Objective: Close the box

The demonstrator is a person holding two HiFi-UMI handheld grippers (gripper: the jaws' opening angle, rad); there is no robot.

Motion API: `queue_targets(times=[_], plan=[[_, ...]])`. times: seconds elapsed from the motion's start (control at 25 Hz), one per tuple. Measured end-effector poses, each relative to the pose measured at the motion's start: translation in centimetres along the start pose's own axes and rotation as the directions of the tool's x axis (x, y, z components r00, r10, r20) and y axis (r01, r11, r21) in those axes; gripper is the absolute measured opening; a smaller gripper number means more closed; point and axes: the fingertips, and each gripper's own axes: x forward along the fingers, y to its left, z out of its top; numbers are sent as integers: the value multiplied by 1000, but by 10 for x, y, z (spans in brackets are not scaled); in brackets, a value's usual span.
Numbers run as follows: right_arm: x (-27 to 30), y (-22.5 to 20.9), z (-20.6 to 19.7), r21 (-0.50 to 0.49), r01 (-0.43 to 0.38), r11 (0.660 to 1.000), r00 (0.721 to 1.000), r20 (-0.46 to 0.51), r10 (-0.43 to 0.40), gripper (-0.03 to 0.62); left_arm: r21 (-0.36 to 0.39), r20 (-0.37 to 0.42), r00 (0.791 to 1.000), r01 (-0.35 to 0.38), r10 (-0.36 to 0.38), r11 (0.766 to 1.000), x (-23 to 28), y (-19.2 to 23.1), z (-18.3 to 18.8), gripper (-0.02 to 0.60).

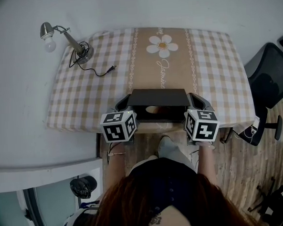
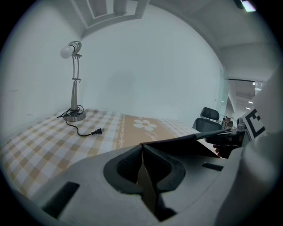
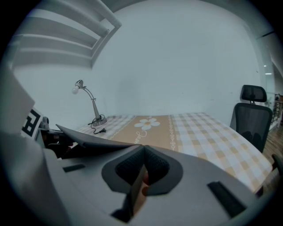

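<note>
the box (image 1: 158, 98) sits at the near edge of the bench (image 1: 83, 97), on the beige middle band of the checked cloth (image 1: 210, 67), its dark lid (image 1: 159, 95) tilted low over the body with a narrow gap at the front. through that gap a pale patch shows, too dim to name. the left gripper (image 1: 123, 105) has its fingers clenched on the thin left wall of the box, and the right gripper (image 1: 197, 102) is clamped the same way on the right wall. beyond the box the cloth runs to the far edge; a desk lamp (image 1: 62, 36) stands at the far left corner, well apart, its cord (image 1: 98, 70) trailing loose. an office chair (image 1: 268, 73) stands just off the right edge.
</note>
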Motion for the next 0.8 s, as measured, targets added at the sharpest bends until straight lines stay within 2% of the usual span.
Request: queue_targets(times=[0.8], plan=[[-19, 17, -13, -15, -1, 1000, 1000, 2, 1, 18, 13, 13, 998, 56, -57, 998, -23, -8, -7, 29]])
